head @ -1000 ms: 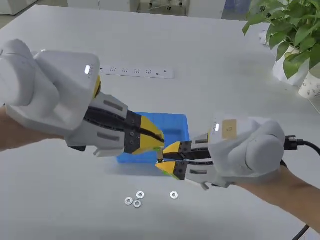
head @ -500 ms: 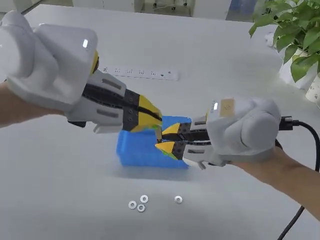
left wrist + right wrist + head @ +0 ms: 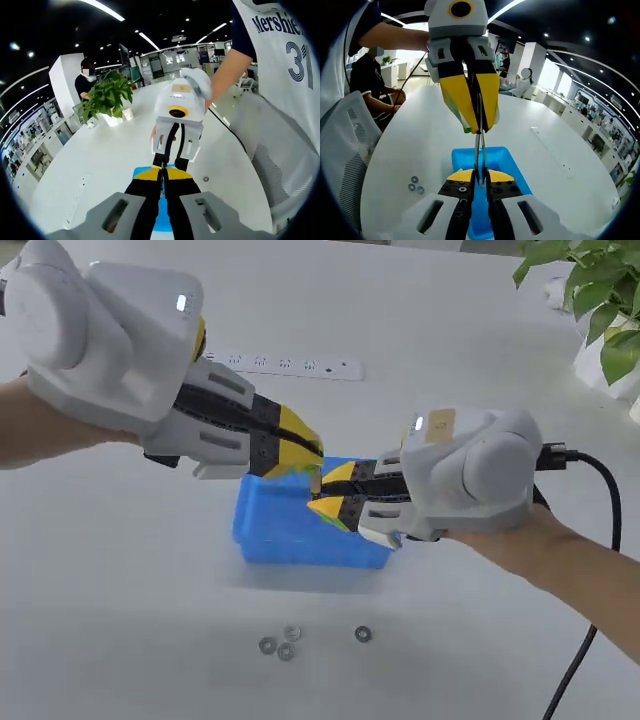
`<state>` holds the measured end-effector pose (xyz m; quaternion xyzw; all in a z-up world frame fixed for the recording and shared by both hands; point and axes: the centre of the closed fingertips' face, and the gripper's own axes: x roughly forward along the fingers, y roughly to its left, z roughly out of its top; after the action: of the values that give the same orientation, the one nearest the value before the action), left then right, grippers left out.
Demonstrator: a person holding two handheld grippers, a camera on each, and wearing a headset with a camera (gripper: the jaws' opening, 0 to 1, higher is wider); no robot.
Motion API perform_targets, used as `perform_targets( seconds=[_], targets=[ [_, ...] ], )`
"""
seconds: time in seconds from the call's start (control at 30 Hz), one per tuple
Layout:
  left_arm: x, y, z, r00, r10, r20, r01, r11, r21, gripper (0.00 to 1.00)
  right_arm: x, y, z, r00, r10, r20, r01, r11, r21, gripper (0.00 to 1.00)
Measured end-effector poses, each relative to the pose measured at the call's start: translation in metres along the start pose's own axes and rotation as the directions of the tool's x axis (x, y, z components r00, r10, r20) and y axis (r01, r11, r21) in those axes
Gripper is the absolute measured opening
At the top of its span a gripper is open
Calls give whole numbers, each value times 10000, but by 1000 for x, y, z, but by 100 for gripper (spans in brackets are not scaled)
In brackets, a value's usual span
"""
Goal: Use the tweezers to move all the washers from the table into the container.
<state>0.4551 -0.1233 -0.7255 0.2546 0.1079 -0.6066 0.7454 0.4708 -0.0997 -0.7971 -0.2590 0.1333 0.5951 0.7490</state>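
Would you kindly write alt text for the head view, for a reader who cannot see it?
Two handheld grippers meet tip to tip above a blue container on a white table, the left gripper and right gripper both clamped on the tweezers. Four washers lie on the table nearer the camera than the container.

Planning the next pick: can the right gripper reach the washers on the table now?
Probably yes: the washers lie uncovered near the container. But the right gripper and the left gripper both clamp the tweezers, so one must release first.
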Motion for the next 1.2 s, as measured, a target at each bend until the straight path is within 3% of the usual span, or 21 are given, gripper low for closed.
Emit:
perform_targets(
  seconds=[0.57, 1.2],
  targets=[
    [16, 9, -31, 9996, 102, -275, -117, 9984, -555, 6, 24, -5, -27, 9990, 215, -398, -200, 9991, 382, 10],
    [27, 10, -46, 9994, 105, -339, -135, 9959, -891, 6, 34, -5, -42, 9972, 303, -690, -245, 9962, 837, 10]
  ],
)
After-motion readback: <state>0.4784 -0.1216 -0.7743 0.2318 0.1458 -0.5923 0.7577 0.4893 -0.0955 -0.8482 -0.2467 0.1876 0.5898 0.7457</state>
